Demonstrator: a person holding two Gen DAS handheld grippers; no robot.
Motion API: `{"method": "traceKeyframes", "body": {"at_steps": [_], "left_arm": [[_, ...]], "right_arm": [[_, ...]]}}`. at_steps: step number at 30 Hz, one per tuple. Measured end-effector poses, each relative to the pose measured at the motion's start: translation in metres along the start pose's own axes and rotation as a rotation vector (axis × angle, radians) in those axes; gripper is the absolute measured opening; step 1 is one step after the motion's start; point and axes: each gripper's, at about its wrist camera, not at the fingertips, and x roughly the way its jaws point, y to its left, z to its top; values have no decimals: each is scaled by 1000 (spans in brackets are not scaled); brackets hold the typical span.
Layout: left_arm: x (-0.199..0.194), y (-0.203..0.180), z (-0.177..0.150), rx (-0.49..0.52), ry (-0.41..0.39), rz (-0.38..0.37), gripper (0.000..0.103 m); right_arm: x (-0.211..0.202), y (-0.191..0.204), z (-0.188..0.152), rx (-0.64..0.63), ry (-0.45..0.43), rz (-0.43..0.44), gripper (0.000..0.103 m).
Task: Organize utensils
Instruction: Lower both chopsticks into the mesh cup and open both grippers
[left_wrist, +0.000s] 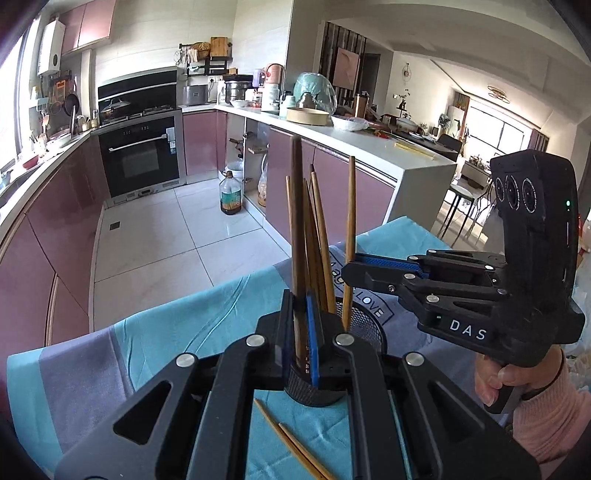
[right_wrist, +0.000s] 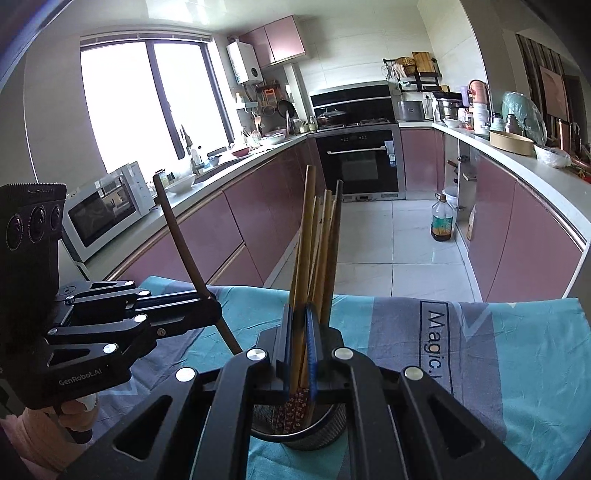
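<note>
Pink-fronted kitchen cabinets, a black oven and white floor tiles fill the background of the left wrist view, with a table under a blue and grey cloth (left_wrist: 155, 354) in front. On it stands one round black mesh holder (left_wrist: 364, 326), largely hidden behind the left gripper (left_wrist: 301, 332), whose blue-lined jaws are clamped on one dark wooden chopstick (left_wrist: 297, 236) held upright. About four lighter chopsticks lean in the holder; their exact count is hard to make out where they overlap. Two loose chopsticks (left_wrist: 295, 446) lie on the cloth, cut off by the bottom edge. At right, the right gripper (left_wrist: 351, 264) pinches one pale chopstick (left_wrist: 350, 221), a hand in a pink sleeve on its handle.

From the right wrist view, the same kitchen appears with a bright window and a white microwave. Its jaws are closed on a light chopstick (right_wrist: 304, 236) directly over the holder (right_wrist: 314, 432), where patterned chopstick ends show. Roughly five sticks bunch together. The other claw (right_wrist: 216, 312) grips the dark stick (right_wrist: 184, 258), tilted.
</note>
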Motion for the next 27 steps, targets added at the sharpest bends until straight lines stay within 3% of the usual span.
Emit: {"method": "traceKeyframes", "body": {"at_steps": [11, 19, 27], "left_arm": [[15, 18, -11, -54, -6, 21, 10], [-10, 27, -33, -89, -68, 43, 20], [-38, 42, -68, -132, -84, 80, 30]], "right_arm": [[-5, -9, -5, 37, -14, -18, 12], [-18, -2, -13, 19, -32, -1, 20], [-41, 26, -29, -35, -47, 72, 29]]}}
